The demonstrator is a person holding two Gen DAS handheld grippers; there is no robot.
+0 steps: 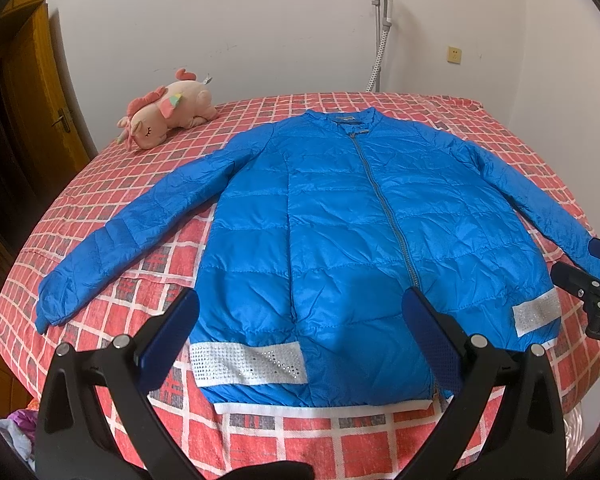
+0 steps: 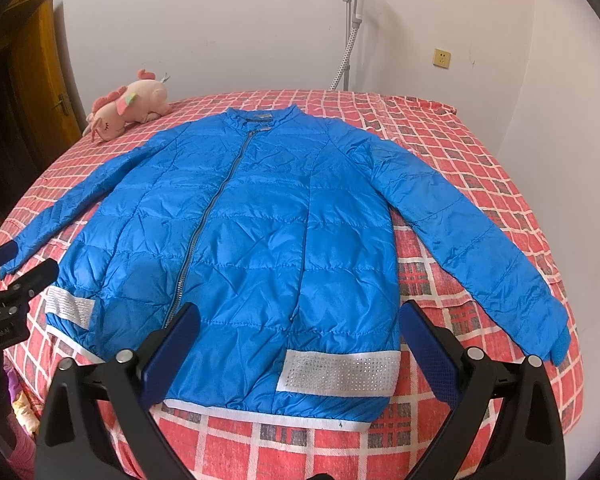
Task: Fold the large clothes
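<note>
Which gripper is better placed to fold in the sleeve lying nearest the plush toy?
Probably left. The left gripper, open, hangs over the jacket's hem on that sleeve's side; the right gripper is over the other half.

L gripper (image 1: 300, 336) jaws wide, R gripper (image 2: 300, 344) same

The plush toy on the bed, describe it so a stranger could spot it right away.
Start at the bed with the red checked cover, where a blue jacket lies spread flat. Beyond the jacket's sleeve, near the far corner by the wooden door, lies the plush unicorn: pink, and the only stuffed thing there.
</note>
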